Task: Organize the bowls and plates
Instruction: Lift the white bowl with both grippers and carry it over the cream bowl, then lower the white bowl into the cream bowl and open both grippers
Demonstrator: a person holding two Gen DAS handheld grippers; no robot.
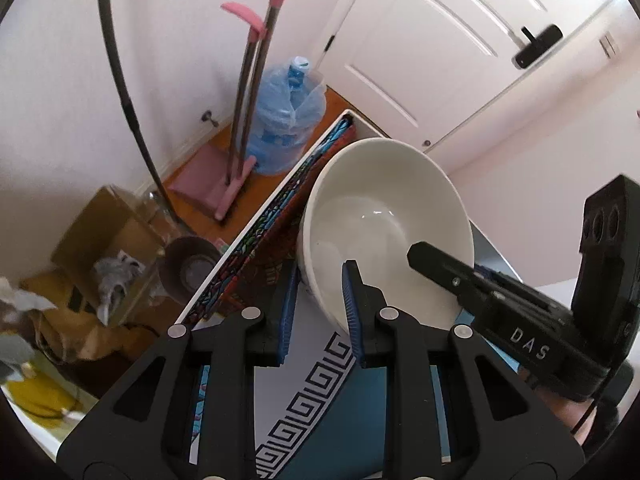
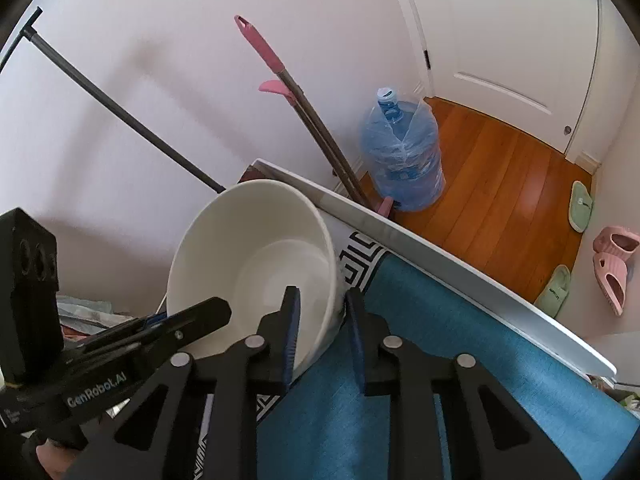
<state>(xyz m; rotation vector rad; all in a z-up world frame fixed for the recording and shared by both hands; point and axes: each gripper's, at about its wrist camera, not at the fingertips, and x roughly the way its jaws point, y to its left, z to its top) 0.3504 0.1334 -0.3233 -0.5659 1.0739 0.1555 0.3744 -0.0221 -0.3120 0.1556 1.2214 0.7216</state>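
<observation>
A large white bowl [image 1: 384,208] stands on a blue mat [image 1: 344,420] with a white key-pattern border, tilted toward the cameras. My left gripper [image 1: 320,312] is shut on the bowl's near left rim, with one blue pad inside the wall and one outside. In the right wrist view my right gripper [image 2: 323,328] is shut on the opposite rim of the bowl [image 2: 256,248] in the same way. Each gripper shows in the other's view: the right gripper [image 1: 420,258] reaches over the rim, and the left gripper [image 2: 218,312] comes in from the left.
The white table edge [image 2: 440,252] runs just behind the bowl. Beyond it on the wood floor stand a blue water jug [image 2: 404,160], a pink-handled mop [image 2: 296,92] and slippers [image 2: 612,264]. A cardboard box [image 1: 104,240] and a dark bowl [image 1: 188,268] sit lower left.
</observation>
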